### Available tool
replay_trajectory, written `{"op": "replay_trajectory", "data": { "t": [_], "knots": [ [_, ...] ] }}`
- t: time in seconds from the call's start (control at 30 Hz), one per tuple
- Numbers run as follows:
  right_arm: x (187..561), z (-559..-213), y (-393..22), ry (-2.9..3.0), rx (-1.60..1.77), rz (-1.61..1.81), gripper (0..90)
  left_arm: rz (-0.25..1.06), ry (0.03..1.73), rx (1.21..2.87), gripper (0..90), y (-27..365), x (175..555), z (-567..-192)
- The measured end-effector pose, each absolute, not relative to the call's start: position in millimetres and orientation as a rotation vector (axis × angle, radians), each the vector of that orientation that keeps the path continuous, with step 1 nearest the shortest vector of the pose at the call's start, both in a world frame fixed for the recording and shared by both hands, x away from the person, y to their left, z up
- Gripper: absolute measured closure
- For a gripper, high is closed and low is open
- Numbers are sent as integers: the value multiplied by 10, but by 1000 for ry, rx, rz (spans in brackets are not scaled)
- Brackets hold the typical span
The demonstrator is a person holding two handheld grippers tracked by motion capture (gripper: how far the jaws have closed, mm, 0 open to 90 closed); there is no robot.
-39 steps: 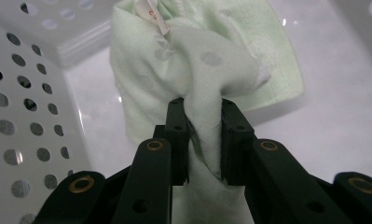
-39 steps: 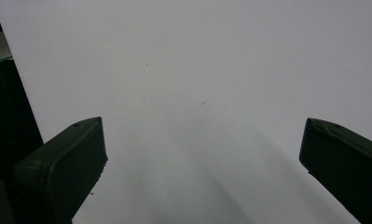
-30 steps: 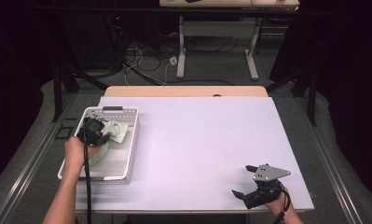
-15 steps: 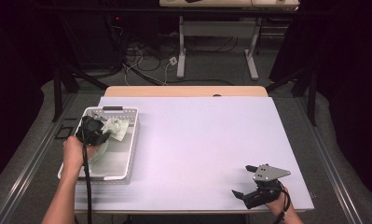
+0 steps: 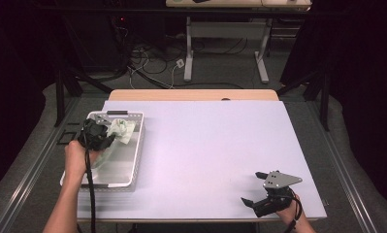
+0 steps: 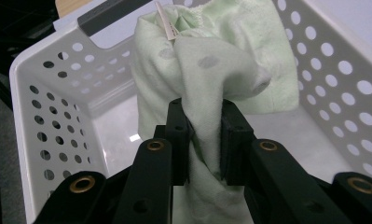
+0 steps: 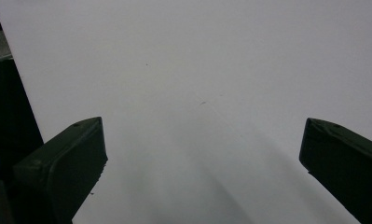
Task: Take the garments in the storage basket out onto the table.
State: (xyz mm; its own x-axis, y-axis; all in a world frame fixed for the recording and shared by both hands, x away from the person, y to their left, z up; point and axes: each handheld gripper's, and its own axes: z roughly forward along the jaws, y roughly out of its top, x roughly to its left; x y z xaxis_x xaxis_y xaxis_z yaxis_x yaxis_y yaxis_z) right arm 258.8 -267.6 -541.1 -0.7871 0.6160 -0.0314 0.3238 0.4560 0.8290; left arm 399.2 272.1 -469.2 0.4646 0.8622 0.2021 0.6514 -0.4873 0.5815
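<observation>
A pale green cloth (image 6: 207, 70) with faint dots hangs bunched inside a white perforated basket (image 5: 133, 160) at the table's left. My left gripper (image 5: 106, 138) is shut on a fold of the cloth (image 5: 120, 130) and holds it a little above the basket floor; in the left gripper view both pads (image 6: 179, 140) pinch the fabric. A small label sticks out at the cloth's top. My right gripper (image 5: 251, 188) rests near the table's front right corner, jaws wide open over bare white tabletop (image 7: 197, 70), nothing between them.
The basket's wall (image 6: 48, 121) rises around the cloth on all sides, with a dark handle slot at its far end. The white table surface (image 5: 215, 145) stretches between the basket and the right gripper. Cables and desk legs lie on the floor beyond the table.
The left gripper has risen slightly with the cloth in it, drawing the fabric up off the basket floor. The right gripper has stayed where it was.
</observation>
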Motion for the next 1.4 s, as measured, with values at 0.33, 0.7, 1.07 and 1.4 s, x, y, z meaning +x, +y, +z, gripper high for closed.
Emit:
{"op": "replay_trajectory", "data": {
  "t": [0.33,0.7,1.07,1.4],
  "knots": [
    [2591,-5413,-2674,2384,801,1252,2,704,1205,2279,768,2616,3923,-4591],
    [2594,-5415,-2674,2383,802,1252,1,733,1152,2279,768,2518,3863,-4505],
    [2598,-5413,-2679,2390,798,1241,2,751,1093,2278,768,2408,3803,-4442],
    [2596,-5412,-2678,2390,805,1247,2,757,1044,2298,768,2287,3753,-4409]
  ]
}}
